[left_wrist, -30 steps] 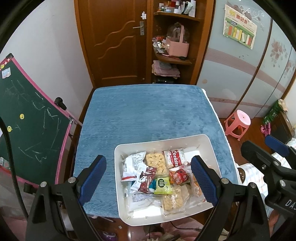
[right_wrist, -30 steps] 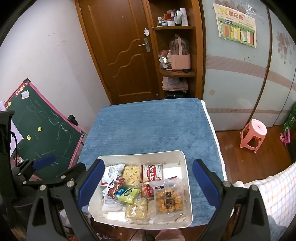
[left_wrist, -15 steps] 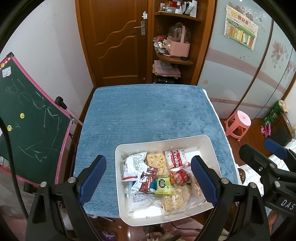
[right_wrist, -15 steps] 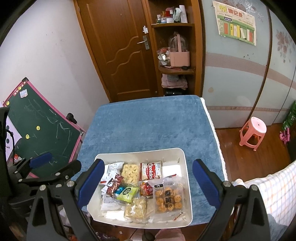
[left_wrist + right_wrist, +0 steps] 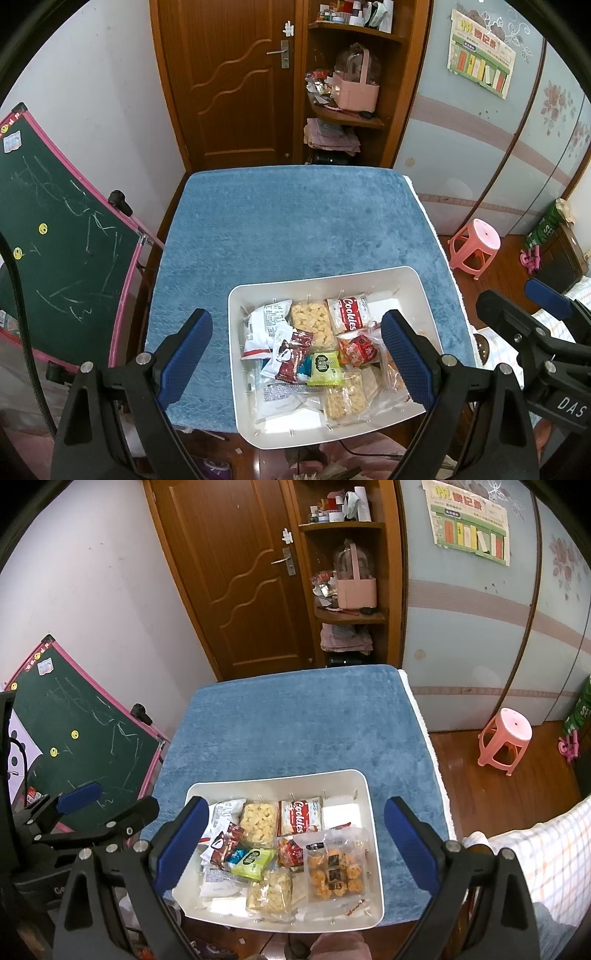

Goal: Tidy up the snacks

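Note:
A white tray (image 5: pixel 321 280) (image 5: pixel 369 805) full of snack packets stands at the near edge of the blue-covered table (image 5: pixel 295 221) (image 5: pixel 295 720). In it lie a red-and-white Cookies pack (image 5: pixel 349 314) (image 5: pixel 300 818), a green packet (image 5: pixel 325 368) (image 5: pixel 255 860), a dark red packet (image 5: pixel 291 354), yellow puff bags (image 5: pixel 314 325) (image 5: pixel 258 818) and a clear bag of orange biscuits (image 5: pixel 334 867). My left gripper (image 5: pixel 295 354) is open and empty above the tray. My right gripper (image 5: pixel 295 845) is open and empty above the tray too.
A green chalkboard (image 5: pixel 55 243) (image 5: pixel 74 731) leans at the table's left. A pink stool (image 5: pixel 476 247) (image 5: pixel 506 738) stands on the floor to the right. A wooden door (image 5: pixel 229 81) and a shelf with a pink bag (image 5: pixel 354 92) are behind the table.
Both grippers have drifted slightly; the view shifts a little. The tray and snacks have not moved. Both stay open.

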Demonstrator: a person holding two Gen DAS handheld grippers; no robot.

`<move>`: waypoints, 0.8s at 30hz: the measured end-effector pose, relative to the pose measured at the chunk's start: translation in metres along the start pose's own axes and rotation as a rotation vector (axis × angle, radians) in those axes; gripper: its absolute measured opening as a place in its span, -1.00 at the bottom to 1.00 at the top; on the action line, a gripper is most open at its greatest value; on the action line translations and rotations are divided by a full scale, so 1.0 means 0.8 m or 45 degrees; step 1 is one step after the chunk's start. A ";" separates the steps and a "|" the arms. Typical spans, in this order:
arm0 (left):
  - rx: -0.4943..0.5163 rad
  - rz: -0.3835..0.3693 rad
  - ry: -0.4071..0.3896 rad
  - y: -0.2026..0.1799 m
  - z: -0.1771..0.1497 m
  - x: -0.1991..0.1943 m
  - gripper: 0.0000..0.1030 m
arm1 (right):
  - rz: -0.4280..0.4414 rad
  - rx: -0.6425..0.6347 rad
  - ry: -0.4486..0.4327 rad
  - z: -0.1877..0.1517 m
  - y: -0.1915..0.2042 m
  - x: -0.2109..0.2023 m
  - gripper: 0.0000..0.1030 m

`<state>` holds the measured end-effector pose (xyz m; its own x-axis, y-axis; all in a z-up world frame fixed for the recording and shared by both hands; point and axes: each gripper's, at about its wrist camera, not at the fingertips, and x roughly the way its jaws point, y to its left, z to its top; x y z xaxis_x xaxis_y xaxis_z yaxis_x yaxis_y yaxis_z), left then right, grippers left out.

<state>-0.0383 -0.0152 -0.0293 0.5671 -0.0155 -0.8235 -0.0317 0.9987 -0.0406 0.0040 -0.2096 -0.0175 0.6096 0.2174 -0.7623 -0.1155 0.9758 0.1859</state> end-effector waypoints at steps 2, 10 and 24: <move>0.000 0.000 0.000 0.000 0.000 0.000 0.79 | -0.003 0.003 0.001 -0.001 -0.001 0.001 0.88; -0.001 0.000 0.002 -0.002 -0.001 0.000 0.79 | -0.004 0.006 0.006 -0.002 -0.002 0.001 0.88; 0.001 -0.002 0.011 -0.004 -0.005 0.002 0.79 | -0.004 0.005 0.017 -0.005 0.001 0.004 0.88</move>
<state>-0.0403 -0.0185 -0.0327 0.5603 -0.0178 -0.8281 -0.0302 0.9987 -0.0419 0.0029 -0.2084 -0.0223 0.5996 0.2146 -0.7710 -0.1105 0.9763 0.1858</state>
